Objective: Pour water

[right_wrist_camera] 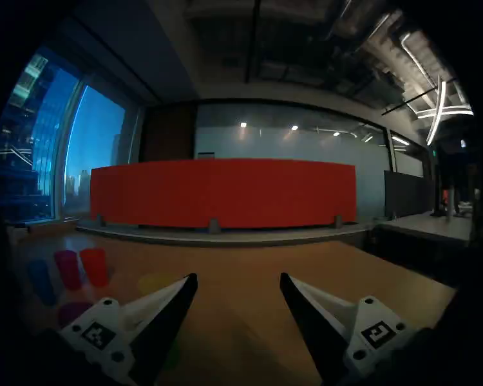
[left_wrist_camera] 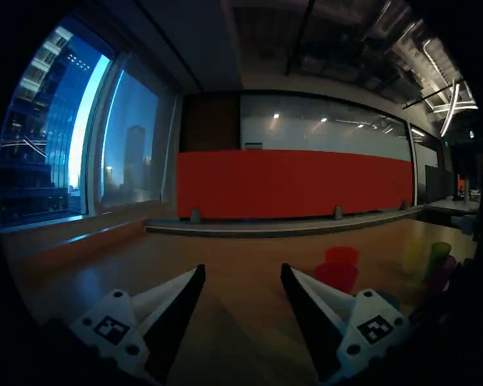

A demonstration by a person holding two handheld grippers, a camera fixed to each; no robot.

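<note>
In the left gripper view, my left gripper hangs open and empty over the wooden table. Two red cups stand just right of its right finger. A yellow cup, a green cup and a magenta cup stand farther right. In the right gripper view, my right gripper is open with nothing between its fingers. To its left stand a blue cup, a magenta cup and a red cup. A yellow cup and a purple cup sit nearer the left finger.
A red partition runs along the table's far edge. Tall windows fill the left wall. Another desk stands at the right past the table's edge. The room is dim.
</note>
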